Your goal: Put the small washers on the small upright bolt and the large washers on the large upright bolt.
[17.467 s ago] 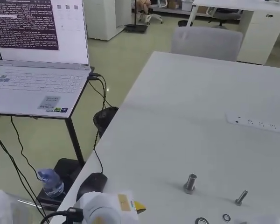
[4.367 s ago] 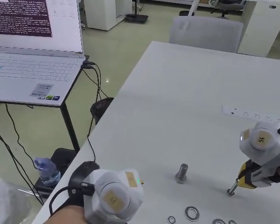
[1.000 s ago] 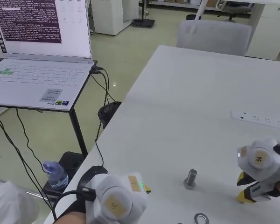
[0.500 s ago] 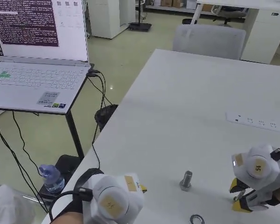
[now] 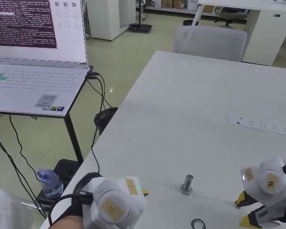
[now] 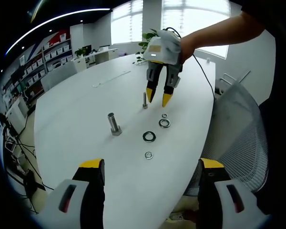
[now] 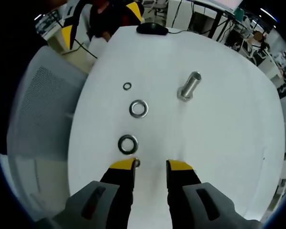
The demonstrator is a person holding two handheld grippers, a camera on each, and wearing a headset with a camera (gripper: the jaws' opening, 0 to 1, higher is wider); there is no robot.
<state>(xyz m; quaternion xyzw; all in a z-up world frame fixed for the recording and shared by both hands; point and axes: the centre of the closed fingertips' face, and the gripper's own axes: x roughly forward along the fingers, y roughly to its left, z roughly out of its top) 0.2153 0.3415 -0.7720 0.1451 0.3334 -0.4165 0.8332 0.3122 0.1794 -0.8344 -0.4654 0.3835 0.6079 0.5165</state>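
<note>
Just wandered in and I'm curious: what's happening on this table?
A person holds a two-jaw gripper in each hand at a white table. The right gripper, jaws open, hangs low beside the small upright bolt, close to a small washer. The left gripper is open near the table edge. The other washers lie loose by the large upright bolt; none appears threaded on yet.

left gripper (image 6: 151, 164) and right gripper (image 7: 151, 165): white housings, yellow-tipped jaws.
</note>
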